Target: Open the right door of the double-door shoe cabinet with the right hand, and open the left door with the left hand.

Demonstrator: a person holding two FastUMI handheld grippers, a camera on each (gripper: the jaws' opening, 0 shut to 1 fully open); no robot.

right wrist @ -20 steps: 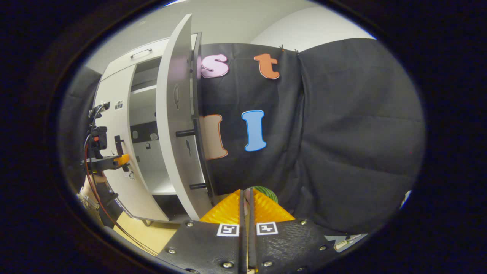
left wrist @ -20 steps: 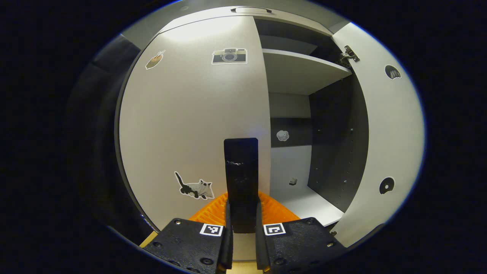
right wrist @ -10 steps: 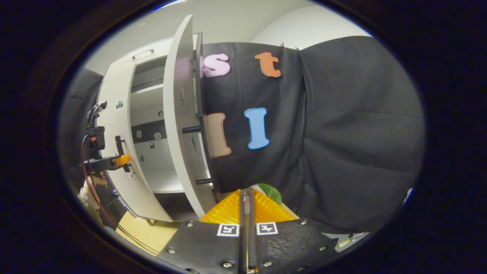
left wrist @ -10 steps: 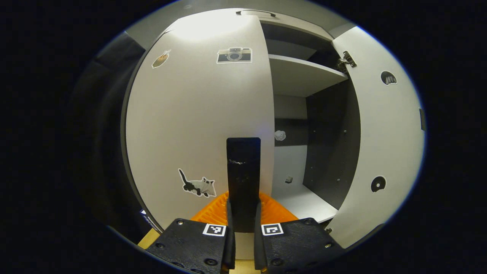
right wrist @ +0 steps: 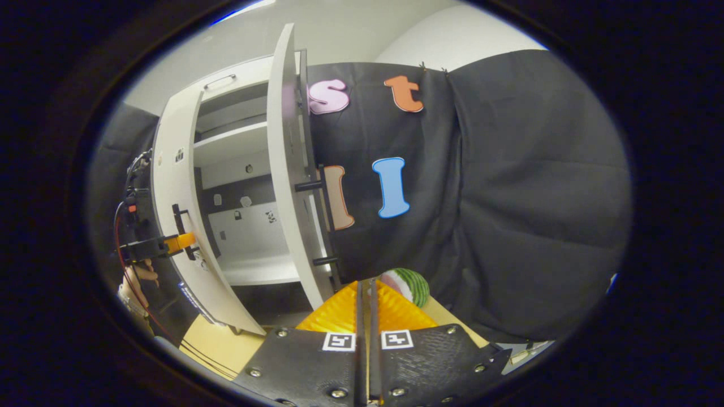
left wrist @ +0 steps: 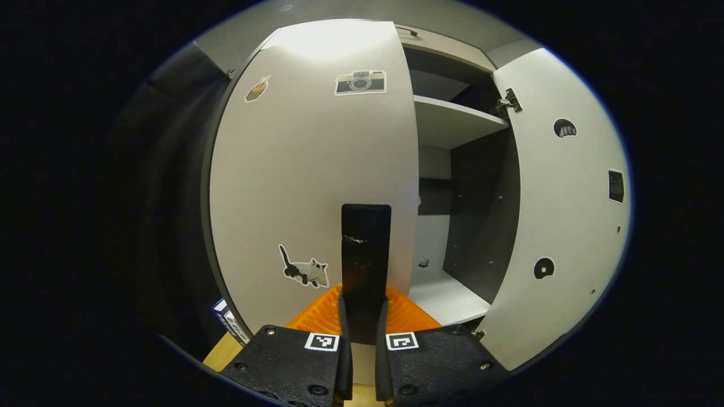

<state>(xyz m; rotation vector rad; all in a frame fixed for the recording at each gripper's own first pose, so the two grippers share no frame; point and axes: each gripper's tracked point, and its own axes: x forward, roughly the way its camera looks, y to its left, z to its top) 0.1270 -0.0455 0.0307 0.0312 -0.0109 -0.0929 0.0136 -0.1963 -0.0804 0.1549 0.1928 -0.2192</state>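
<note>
**A:** Gripping hard, that was the story on the left gripper (left wrist: pixel 362 316): both fingers were clamped on the left door's black handle (left wrist: pixel 366 249), which stood straight up out of the gap between them.

**B:** And the left door (left wrist: pixel 311 186) itself?

**A:** It spread just beyond and to the left of those fingers, part-way open, cat sticker (left wrist: pixel 305 271) low and camera sticker (left wrist: pixel 360 82) high. Off to the right of the fingertips sat the open cabinet, shelf (left wrist: pixel 452 118) up top, with the right door (left wrist: pixel 565 226) swung wide.

**B:** So the right half looked done to me. What about the right gripper (right wrist: pixel 365 299)?

**A:** Fingers pressed together on nothing, backed off from the right door (right wrist: pixel 285 169), whose two handle posts (right wrist: pixel 308 185) stuck out up and to the left of its tips. Far left of them, the other gripper (right wrist: pixel 169 244) hung on its handle.

**B:** Advice for the pull?

**A:** I'd have said follow the hinge's arc, not a straight line. Let the wrist turn with the panel so the handle stays square in the jaws, and keep the squeeze firm; a sideways tug could slip the bar out.
</note>
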